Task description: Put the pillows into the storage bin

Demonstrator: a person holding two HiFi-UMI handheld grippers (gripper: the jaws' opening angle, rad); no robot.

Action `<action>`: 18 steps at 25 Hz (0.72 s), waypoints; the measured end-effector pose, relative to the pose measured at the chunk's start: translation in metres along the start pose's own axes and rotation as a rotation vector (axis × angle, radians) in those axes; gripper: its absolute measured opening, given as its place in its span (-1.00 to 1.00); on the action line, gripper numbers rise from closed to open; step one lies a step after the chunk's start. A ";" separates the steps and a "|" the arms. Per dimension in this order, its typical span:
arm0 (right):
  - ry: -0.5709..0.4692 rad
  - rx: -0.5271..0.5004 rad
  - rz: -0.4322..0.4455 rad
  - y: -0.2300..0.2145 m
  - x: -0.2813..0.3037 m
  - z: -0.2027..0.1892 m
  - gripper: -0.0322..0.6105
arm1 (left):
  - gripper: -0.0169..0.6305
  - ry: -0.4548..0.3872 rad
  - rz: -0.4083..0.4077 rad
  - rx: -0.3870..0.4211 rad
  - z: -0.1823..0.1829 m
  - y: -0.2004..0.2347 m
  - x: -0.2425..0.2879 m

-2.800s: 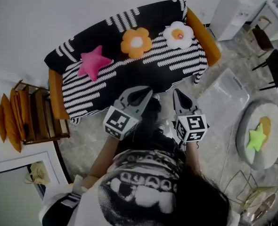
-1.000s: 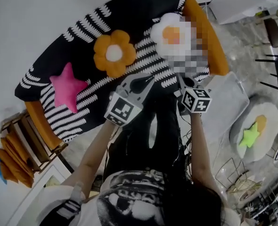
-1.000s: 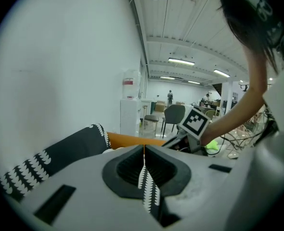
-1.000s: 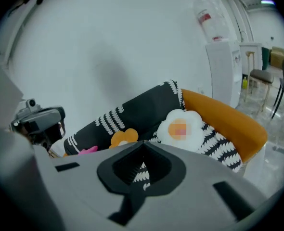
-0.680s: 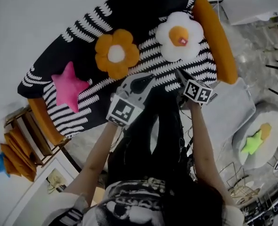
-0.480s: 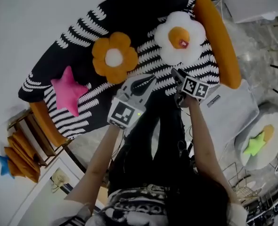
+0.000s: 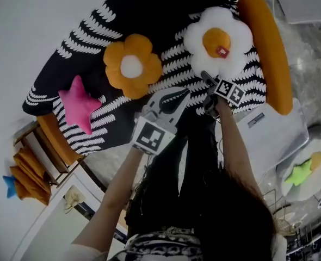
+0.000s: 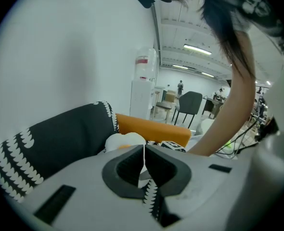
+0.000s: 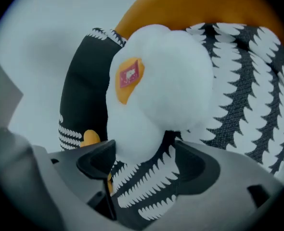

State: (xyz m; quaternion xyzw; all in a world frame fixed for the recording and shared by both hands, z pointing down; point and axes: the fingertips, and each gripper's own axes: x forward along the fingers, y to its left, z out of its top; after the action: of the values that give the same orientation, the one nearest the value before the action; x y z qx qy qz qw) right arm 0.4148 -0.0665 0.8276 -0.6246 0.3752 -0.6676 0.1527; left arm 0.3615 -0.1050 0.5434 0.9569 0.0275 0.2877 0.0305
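Sofa (image 7: 166, 15): black-and-white patterned cover, orange arms. Three pillows lie on its seat.
- White flower pillow (image 7: 218, 39), orange centre with a small red tag, at the sofa's end next to the storage bin.
- Orange flower pillow (image 7: 132, 65) at mid-sofa.
- Pink star pillow (image 7: 79, 103) toward the sofa's other end.

Storage bin (image 7: 280, 132): clear plastic, on the floor just off the sofa's front corner, beside the orange arm (image 7: 264, 42). No pillow can be seen in it.

Right gripper (image 7: 208, 81): over the sofa's seat, at the near edge of the white flower pillow. In the right gripper view its jaws stand wide and have just been opening. The lowest petal of the white flower pillow (image 9: 171, 81) dips into the gap of the right gripper (image 9: 142, 160), with the patterned sofa cover (image 9: 248, 105) below it. The petal lies against one jaw, and the other jaw is clear of it, so nothing is clamped.

Left gripper (image 7: 183, 95): over the sofa's front edge, between the two flower pillows and short of both. In the left gripper view the left gripper (image 8: 143, 150) has its jaws closed to a thin slit, with nothing between them. Beyond them are the sofa back (image 8: 60, 138) and the white flower pillow (image 8: 125, 139).

A green star pillow (image 7: 301, 172) lies on a round white cushion, on the floor beyond the bin from the sofa.
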 end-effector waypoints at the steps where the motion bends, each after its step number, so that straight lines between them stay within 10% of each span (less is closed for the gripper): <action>1: -0.002 0.011 0.016 0.000 0.003 0.001 0.26 | -0.93 0.008 0.000 -0.010 0.001 0.001 0.000; 9: -0.021 -0.017 0.110 0.027 -0.008 0.004 -0.44 | -0.93 0.021 0.012 -0.009 -0.002 -0.004 -0.011; 18: -0.141 0.143 0.291 0.101 -0.107 0.001 -0.63 | -0.93 -0.047 -0.002 0.008 0.040 -0.036 -0.052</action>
State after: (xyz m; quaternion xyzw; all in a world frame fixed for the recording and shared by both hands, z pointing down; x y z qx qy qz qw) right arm 0.4078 -0.0630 0.6804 -0.5964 0.4015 -0.6181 0.3180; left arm 0.3390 -0.0746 0.4792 0.9634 0.0290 0.2649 0.0276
